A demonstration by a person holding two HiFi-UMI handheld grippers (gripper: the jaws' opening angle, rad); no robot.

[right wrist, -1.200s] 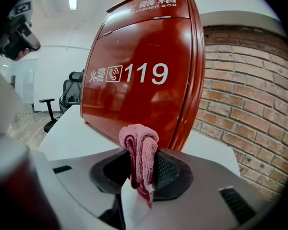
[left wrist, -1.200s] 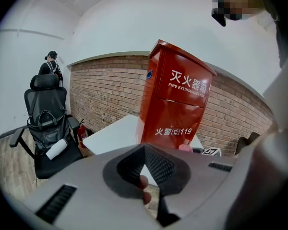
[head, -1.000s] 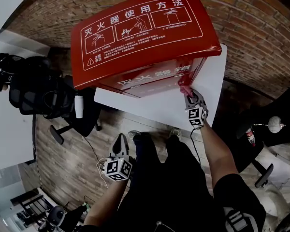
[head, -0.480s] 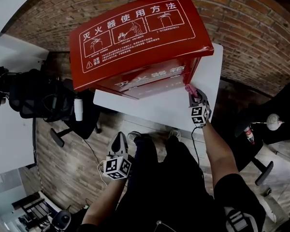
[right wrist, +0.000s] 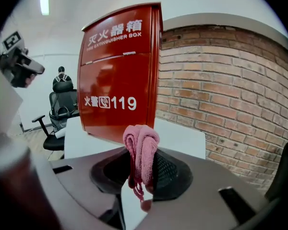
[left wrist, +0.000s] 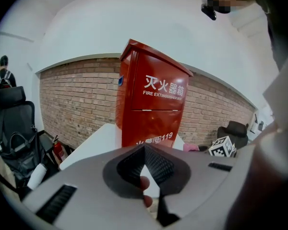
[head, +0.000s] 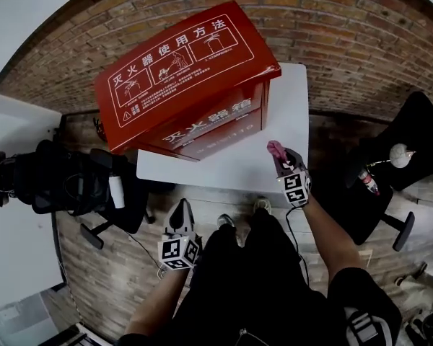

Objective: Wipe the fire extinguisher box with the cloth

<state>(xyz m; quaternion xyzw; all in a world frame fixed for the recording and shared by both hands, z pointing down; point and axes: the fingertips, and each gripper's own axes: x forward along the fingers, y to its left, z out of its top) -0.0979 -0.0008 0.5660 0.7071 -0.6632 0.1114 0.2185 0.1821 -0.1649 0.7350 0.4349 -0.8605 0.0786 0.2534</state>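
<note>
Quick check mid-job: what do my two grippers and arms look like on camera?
The left gripper and right gripper match: grey bodies, dark ribbed pads on tapering jaws, each with a white cube bearing black square markers. A thin cable seems to trail from the right one. Forearms are uncovered; the right arm shows a short black sleeve.

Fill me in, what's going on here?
A person holds a gripper in each hand. The right gripper is shut on a bunched pink cloth, held over the white table near the front of the red fire extinguisher box, not touching it. The left gripper is shut and empty, down by the person's legs, off the table.
</note>
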